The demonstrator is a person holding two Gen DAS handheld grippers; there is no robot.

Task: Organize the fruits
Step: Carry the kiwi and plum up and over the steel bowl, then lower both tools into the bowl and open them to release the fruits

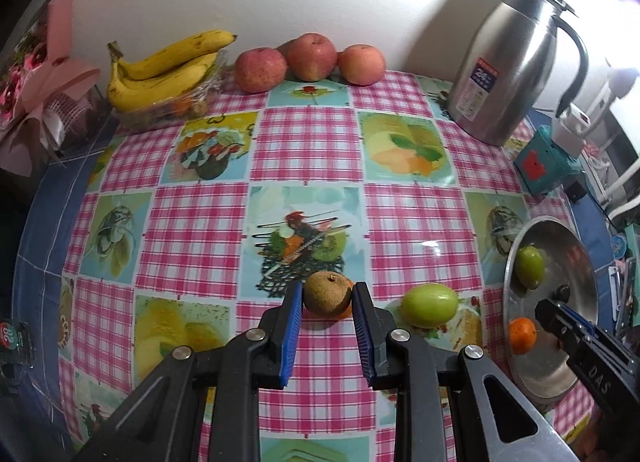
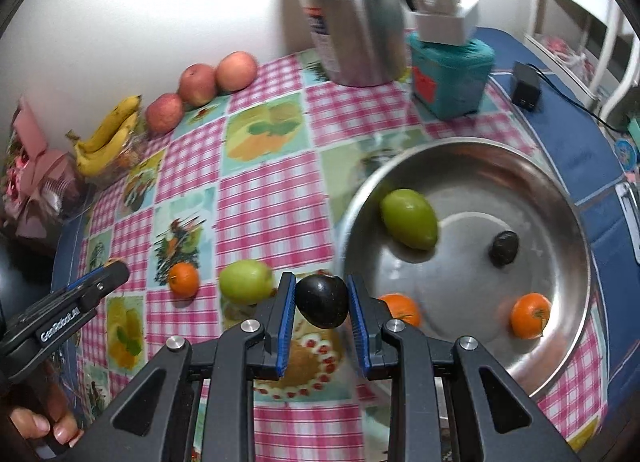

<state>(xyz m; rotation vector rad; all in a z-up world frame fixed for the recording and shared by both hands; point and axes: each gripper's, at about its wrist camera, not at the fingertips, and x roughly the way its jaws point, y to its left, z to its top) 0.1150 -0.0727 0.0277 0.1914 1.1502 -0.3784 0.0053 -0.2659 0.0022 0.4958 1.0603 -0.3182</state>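
Note:
My left gripper is shut on a brown kiwi-like fruit just above the tablecloth; a small orange lies right behind it. A green fruit lies on the cloth to its right. My right gripper is shut on a dark plum-like fruit, held by the near left rim of the steel bowl. In the bowl lie a green fruit, two oranges and a small dark fruit.
Bananas on a clear tray and three apples line the back wall. A steel thermos jug and a teal box stand at the back right. A pink bouquet lies at the left edge.

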